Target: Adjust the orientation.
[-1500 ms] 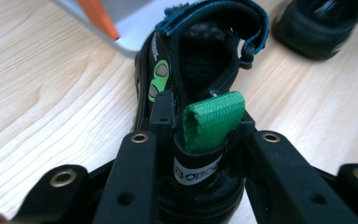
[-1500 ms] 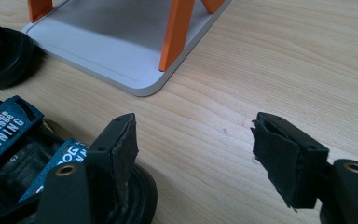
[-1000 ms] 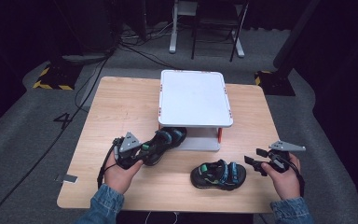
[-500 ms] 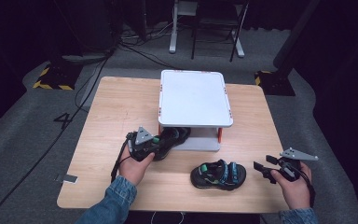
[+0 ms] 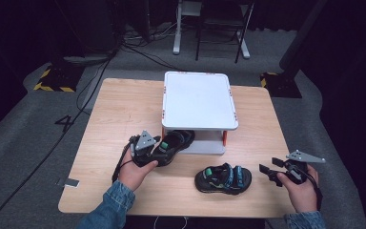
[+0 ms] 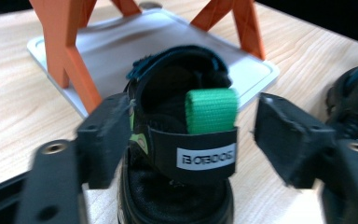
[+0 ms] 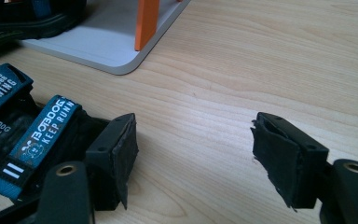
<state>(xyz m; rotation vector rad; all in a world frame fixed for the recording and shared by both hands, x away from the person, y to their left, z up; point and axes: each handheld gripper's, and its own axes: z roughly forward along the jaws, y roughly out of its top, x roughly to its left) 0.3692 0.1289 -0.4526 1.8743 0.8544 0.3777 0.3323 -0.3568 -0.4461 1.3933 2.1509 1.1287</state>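
Black strapped sandal (image 6: 182, 154) lies half under the white two-tier rack (image 5: 198, 100); left gripper (image 6: 191, 135) jaws just opening, astride its heel. Right gripper (image 7: 193, 154) gapes over bare tabletop.

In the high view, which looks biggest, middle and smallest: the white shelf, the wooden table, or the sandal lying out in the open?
1. wooden table, biggest.
2. white shelf, middle.
3. sandal, smallest.

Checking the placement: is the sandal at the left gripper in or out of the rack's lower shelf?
Partly in: sandal toe under the rack, heel outside between the left gripper's just-opened jaws.
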